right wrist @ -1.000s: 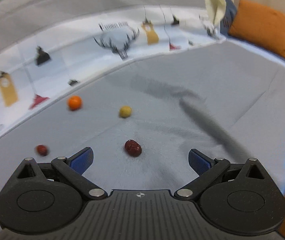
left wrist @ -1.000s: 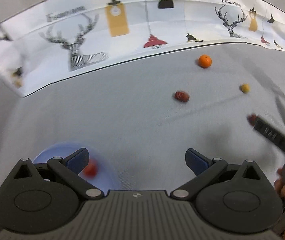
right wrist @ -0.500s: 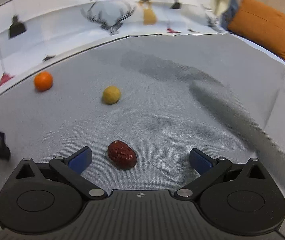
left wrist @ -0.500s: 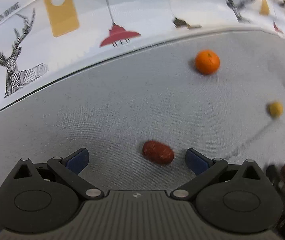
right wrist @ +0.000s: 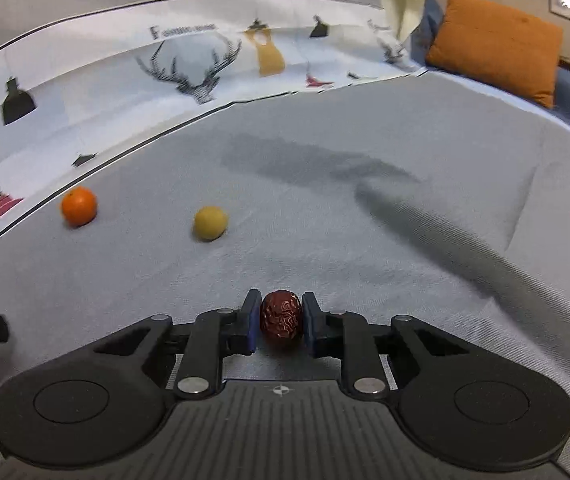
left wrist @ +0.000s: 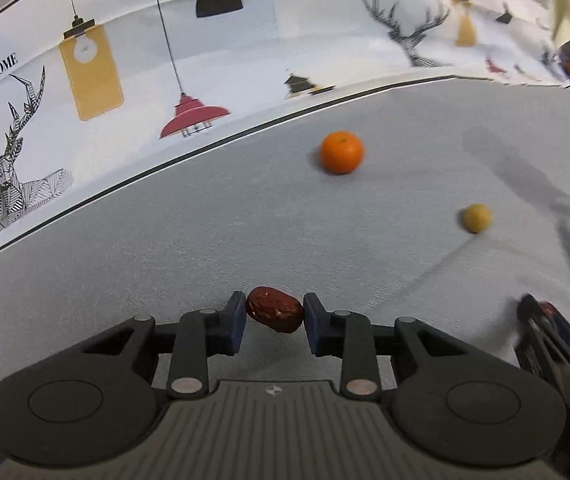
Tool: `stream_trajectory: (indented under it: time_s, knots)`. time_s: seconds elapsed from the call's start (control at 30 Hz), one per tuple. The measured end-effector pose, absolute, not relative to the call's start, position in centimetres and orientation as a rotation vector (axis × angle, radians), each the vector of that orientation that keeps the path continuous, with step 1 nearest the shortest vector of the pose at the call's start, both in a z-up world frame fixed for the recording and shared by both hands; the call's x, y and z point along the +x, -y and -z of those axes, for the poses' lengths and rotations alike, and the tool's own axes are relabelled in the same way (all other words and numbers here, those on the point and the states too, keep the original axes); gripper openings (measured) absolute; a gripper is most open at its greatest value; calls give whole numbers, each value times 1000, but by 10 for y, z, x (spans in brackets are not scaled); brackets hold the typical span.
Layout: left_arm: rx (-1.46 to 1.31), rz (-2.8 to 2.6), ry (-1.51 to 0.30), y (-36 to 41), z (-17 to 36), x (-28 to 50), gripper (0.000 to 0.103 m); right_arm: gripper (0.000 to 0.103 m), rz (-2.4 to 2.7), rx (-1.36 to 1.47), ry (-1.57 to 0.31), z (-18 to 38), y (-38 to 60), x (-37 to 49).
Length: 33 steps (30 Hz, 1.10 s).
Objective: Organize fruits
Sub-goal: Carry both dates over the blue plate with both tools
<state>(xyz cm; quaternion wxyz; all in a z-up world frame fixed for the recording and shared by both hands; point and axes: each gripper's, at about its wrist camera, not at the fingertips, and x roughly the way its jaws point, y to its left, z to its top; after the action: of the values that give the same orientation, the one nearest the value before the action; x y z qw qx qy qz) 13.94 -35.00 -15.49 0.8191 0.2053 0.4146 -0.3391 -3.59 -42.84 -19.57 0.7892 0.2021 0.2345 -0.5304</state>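
Left gripper (left wrist: 274, 316) & right gripper (right wrist: 281, 319) each clamp a red date (left wrist: 275, 314) (right wrist: 281, 319) low on the grey cloth (right wrist: 365, 260), ready for lifting. Nearer the patterned backdrop than both dates, an orange (left wrist: 341, 152) & a yellow fruit (left wrist: 476, 218) wait, prob. next.

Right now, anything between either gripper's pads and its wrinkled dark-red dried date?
Nothing visible. The left gripper is shut on its wrinkled dark-red date; the right gripper is shut on the other date.
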Motion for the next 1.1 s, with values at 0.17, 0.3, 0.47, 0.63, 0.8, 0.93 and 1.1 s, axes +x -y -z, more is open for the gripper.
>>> stream_trajectory:
  time_s: [0.17,0.3,0.47,0.63,0.8,0.93,1.1]
  knots:
    - [401,694,-896,318,125,121,34,22,1163,473,-489,198,438,-45]
    - [414,650,-928,278,96,94,34,22,1164,411,-460,193,430,-50]
    - [440,617,-892,205,50,50,34,22,1140,394,-417,154,407,-80]
    - [424,563,-866,126,10,7,34,22,954,364,-326,86,335,-144]
    - [392,524,-859,55,-15,-33,34,23,727,266,-340,44,248,-198]
    - [344,483,-842,3,-25,-66,34,23,584,212,-362,26,185,-225]
    - [299,454,-819,-44,-27,-105,34,23,388,143,-417,17,122,-236]
